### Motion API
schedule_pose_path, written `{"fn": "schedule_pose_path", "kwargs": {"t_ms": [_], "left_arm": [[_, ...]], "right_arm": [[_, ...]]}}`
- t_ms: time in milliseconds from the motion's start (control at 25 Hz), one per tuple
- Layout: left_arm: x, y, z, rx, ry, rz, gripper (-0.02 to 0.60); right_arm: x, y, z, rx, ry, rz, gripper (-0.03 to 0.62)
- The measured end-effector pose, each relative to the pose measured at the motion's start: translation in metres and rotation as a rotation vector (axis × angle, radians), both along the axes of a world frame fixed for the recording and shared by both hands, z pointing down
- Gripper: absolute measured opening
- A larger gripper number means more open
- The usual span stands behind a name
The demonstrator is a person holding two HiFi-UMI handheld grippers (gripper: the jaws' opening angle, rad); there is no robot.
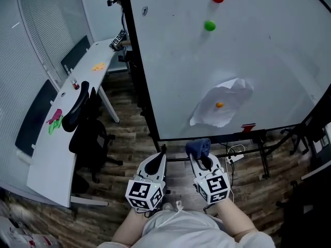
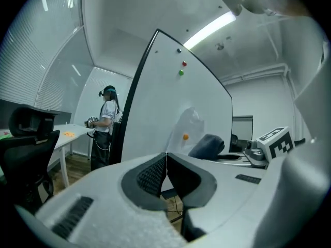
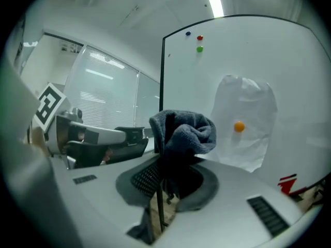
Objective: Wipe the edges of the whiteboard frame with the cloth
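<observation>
L tongs [image 1: 163,151], lower centre: jaws together, nothing betw. them. R tongs [image 1: 202,158], just to the right: clamped on blue-grey cloth [image 1: 198,147]. Cloth sits just below whiteboard frame [image 1: 207,137] bottom edge; contact unclear.

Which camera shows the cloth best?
The right gripper view: the cloth sits large and central, clamped in the right gripper. The head view shows only a small dark bundle; the left gripper view shows it side-on, farther off.

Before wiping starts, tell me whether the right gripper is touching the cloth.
Touching. Right gripper view shows the right gripper clamping the cloth between its jaws.
</observation>
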State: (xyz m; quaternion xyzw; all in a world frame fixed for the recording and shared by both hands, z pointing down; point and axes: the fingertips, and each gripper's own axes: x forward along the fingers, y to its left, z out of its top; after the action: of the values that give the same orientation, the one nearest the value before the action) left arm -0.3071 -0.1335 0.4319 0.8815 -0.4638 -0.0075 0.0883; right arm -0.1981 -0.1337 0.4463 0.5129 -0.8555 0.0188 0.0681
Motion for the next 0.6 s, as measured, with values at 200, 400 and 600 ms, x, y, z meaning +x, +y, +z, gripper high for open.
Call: {"fn": "schedule_pose_path", "kwargs": {"t_ms": [200,400,600], "left_arm": [[0.010,0.001,0.003,-0.007,-0.001,0.005,0.018],[0.019,0.002,0.004,0.000,-0.027,0.017,0.018],[0.026,0.002,0.011,-0.015,-0.031,0.038,0.018]], "right_arm": [[0.007,0.000,0.002,-0.014,-0.018,0.005,0.060],[0.009,-0.002,0.005,-0.036,-0.042,0.002,0.058],[0.007,-0.001,0.002,-0.032,-0.043,-0.013,0.059]]}}
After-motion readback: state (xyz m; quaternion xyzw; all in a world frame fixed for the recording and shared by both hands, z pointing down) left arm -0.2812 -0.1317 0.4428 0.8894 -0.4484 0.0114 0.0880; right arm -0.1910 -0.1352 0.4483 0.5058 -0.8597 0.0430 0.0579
